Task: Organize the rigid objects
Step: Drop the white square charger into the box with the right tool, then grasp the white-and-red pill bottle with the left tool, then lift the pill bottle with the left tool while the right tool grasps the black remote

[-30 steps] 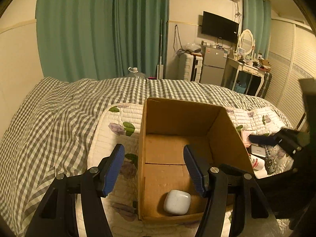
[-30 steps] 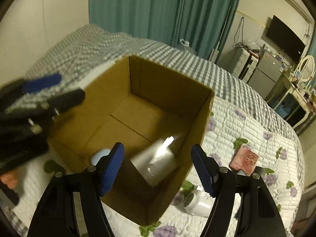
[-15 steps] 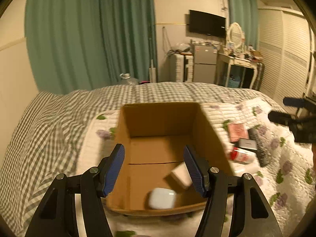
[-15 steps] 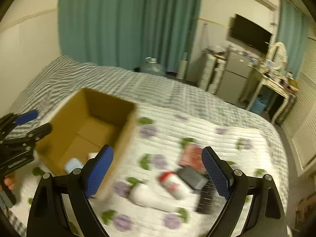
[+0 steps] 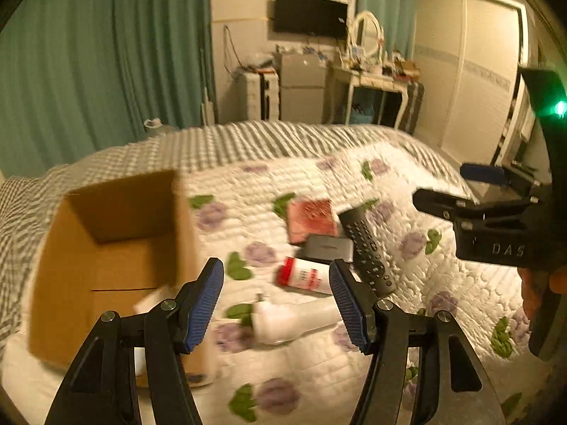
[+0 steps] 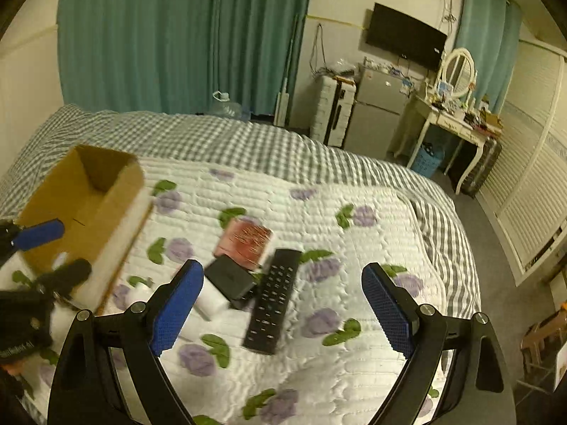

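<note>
Both tools are open and empty: the left tool (image 5: pixel 276 304) above the white bottle (image 5: pixel 290 318), the right tool (image 6: pixel 283 304) above the remote (image 6: pixel 273 301). The box (image 6: pixel 81 194) waits near the bed's left edge to receive them.

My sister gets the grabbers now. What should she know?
Left gripper: open, empty, above the white bottle.
Right gripper: open, empty, above the remote.
Cardboard box sits at the left of the quilt, with a pale item inside, blurred.
Left to box: remote, white bottle, red-capped tube, black case, red packet.
</note>
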